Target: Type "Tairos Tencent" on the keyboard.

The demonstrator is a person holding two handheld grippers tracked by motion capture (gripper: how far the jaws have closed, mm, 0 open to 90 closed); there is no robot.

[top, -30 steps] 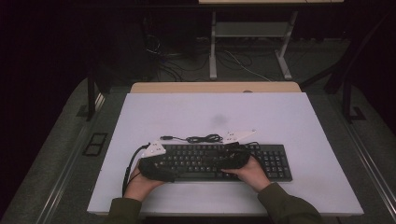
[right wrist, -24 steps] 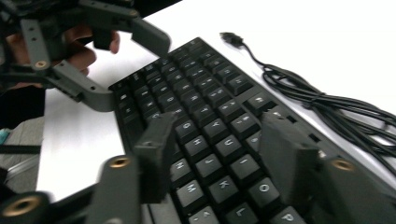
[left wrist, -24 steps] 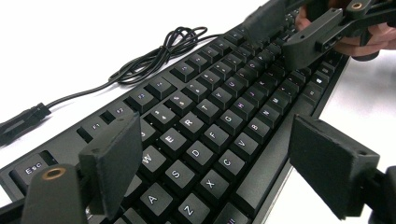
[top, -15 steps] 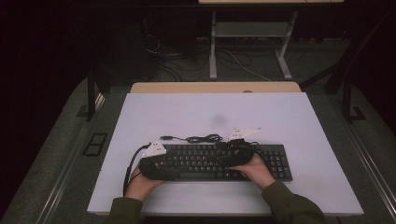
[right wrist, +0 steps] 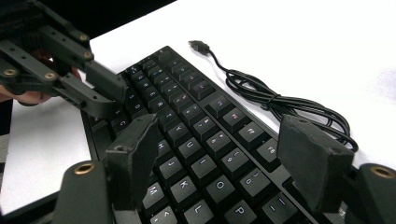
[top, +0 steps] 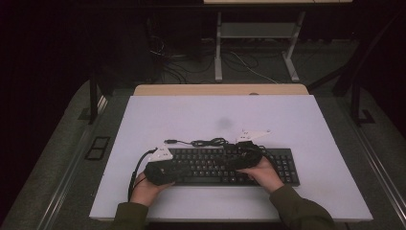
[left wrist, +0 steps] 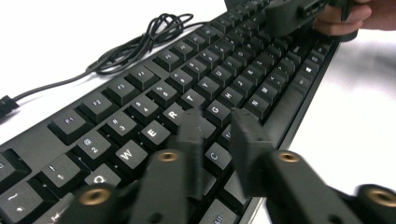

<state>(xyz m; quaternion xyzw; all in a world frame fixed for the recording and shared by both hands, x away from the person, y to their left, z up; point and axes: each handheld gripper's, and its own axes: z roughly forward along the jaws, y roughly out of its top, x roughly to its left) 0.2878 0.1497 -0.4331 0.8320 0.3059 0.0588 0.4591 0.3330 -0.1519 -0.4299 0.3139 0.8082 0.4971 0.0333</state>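
The left gripper [left wrist: 217, 135], jaws nearly together with a narrow gap, hovers over the left keys of the one flat black plastic keyboard [top: 225, 165]; the right gripper [right wrist: 224, 158], jaws wide apart, has moved left to its middle. The keyboard lies near the front edge of the white table [top: 191, 115], with much free surface behind. One coiled black cable [top: 206, 142] lies just behind it.

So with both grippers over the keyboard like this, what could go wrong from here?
The left gripper has its jaws nearly shut, tips down among the keys near C and F; it might press two at once. The right gripper hangs wide open over the keyboard, so either jaw could clip a key unintentionally. The coiled cable lies loose just behind the keyboard and could snag if a gripper swings back.
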